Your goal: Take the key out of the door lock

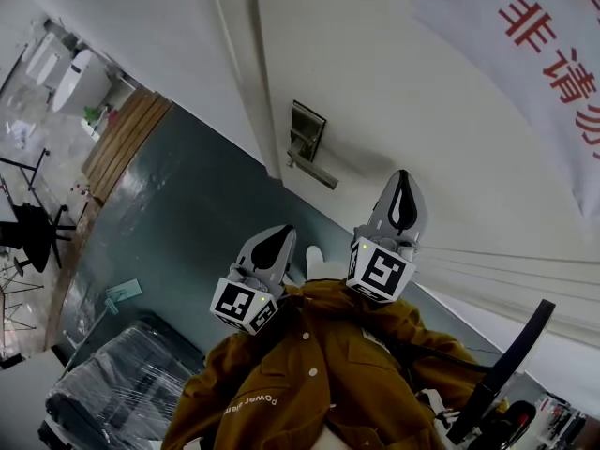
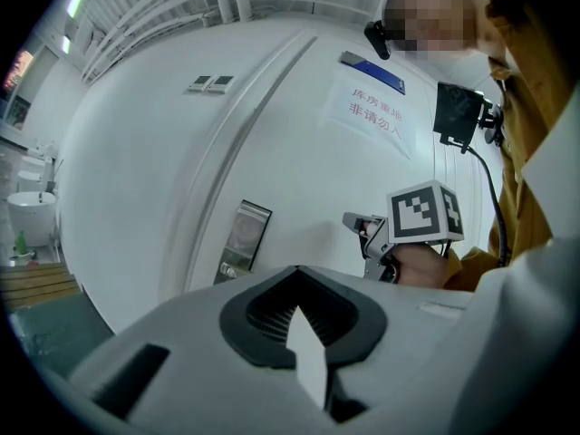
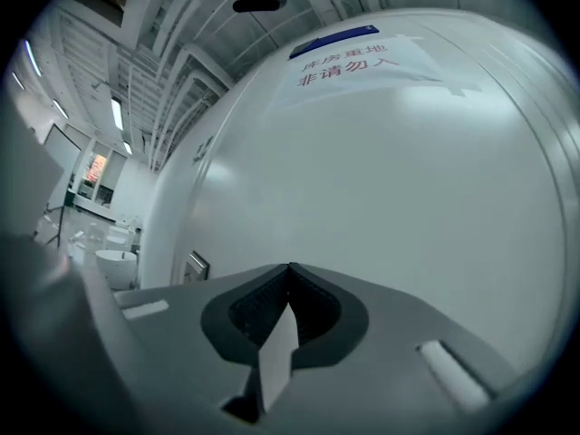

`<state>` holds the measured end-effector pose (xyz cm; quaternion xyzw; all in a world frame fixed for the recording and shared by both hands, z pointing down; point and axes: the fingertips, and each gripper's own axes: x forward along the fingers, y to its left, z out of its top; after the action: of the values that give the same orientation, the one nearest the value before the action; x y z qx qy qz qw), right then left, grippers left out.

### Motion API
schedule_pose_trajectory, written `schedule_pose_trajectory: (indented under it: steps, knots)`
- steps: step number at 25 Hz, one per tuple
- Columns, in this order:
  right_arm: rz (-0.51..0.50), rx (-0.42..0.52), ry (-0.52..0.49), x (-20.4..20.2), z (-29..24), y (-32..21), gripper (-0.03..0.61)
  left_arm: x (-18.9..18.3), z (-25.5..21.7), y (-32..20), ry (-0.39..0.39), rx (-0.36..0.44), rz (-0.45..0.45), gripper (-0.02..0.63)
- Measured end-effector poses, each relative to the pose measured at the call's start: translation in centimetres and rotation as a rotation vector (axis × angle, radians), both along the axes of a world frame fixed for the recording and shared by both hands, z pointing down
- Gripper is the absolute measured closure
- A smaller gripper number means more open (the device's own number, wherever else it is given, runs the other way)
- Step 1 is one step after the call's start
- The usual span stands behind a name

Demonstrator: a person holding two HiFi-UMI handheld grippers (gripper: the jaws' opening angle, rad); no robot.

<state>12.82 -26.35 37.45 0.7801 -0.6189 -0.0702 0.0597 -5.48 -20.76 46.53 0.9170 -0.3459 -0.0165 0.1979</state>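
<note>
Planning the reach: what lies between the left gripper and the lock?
Nothing: in the left gripper view, only bare white door shows between the shut left gripper and the lock.

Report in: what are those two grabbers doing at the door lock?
Left gripper, right gripper: jaws shut, both empty, short of the door. Lock plate untouched; key too small to make out. Path clear.
</note>
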Motion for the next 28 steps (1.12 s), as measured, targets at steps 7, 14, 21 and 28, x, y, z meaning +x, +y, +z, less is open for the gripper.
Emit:
schedule_pose_trajectory:
  steps: [7, 14, 21, 28]
  knots:
    - [-0.273, -0.036, -0.097, -6.0, -0.2, -3.5, 0.575, 0.4, 0.0, -0.6, -0.003, 0.006, 0.014, 0.617]
    - [-0.267, -0.044, -0.123, -6.0, -0.6, -6.0, 0.574, 0.8, -0.3, -0.2, -0.001, 0.011, 0.024, 0.617]
    - [-0.227, -0.047, -0.131, -4.6, -0.5, -6.4, 0.574, 0.5, -0.5, -0.2, -0.001, 0.016, 0.014, 0.617]
    - [-0.219, -0.042, -0.123, -4.7, -0.6, -6.3, 0.575, 0.2, 0.1, -0.7, 0.009, -0.002, 0.006, 0.617]
